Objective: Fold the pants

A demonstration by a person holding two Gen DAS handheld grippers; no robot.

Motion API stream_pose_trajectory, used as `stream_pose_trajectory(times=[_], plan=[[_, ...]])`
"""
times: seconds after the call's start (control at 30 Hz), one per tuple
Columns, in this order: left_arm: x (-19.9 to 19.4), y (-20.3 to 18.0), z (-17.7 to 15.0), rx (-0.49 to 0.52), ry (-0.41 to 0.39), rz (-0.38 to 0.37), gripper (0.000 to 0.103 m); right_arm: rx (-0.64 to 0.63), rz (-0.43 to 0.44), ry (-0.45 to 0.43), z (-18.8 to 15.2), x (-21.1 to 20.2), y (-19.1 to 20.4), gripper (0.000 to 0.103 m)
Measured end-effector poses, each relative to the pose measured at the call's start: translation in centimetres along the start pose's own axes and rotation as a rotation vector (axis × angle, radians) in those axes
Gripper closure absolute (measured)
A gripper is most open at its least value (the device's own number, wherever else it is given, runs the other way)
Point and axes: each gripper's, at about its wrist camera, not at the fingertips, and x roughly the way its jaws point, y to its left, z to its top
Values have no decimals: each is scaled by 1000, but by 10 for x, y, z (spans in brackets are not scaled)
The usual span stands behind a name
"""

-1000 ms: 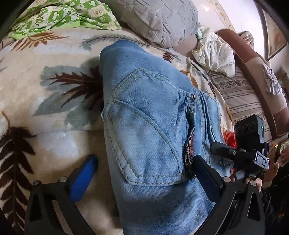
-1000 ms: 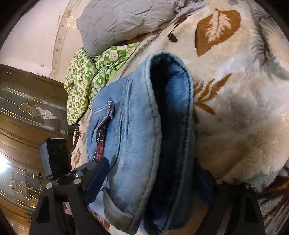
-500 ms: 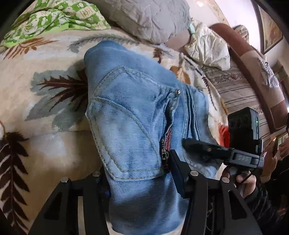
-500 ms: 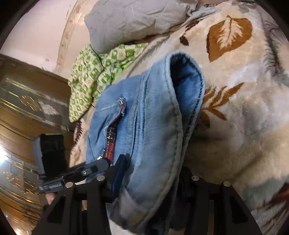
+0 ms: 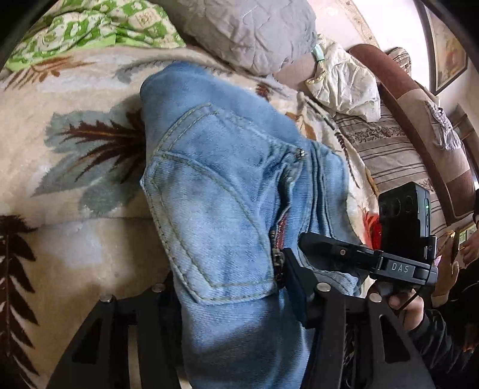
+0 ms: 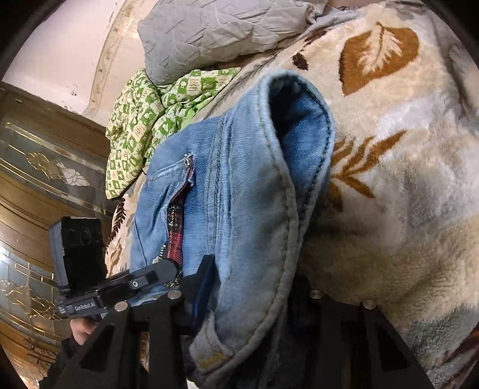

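Observation:
Light blue jeans lie folded on a leaf-patterned plush blanket, back pocket and an open zipper up. My left gripper is shut on the jeans at the pocket's bottom edge. In the right wrist view the jeans show the waistband and a rolled fold. My right gripper is shut on that waistband edge. The right gripper also shows in the left wrist view, and the left gripper shows in the right wrist view, both close together on the same end of the jeans.
A grey quilted pillow and a green patterned cloth lie at the far end of the bed. A cream bag and a striped sofa are to the right. A wooden headboard is on the left.
Both grippers closed from open onto the near end of the jeans. The jeans' near end has lifted a little and bunched between the fingers.

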Motion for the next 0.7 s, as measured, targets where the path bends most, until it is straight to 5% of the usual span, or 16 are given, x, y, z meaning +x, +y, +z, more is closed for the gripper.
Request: stream_pose_trajectory(times=[0.4,0.7], plan=[[-72,-50,-5,81,-121,-5,53,-157,-30,-97,-1,-59,70,67],[-68,-43,13,72,-123,-1,53,-184,-47,-107,15,-62,79,67]])
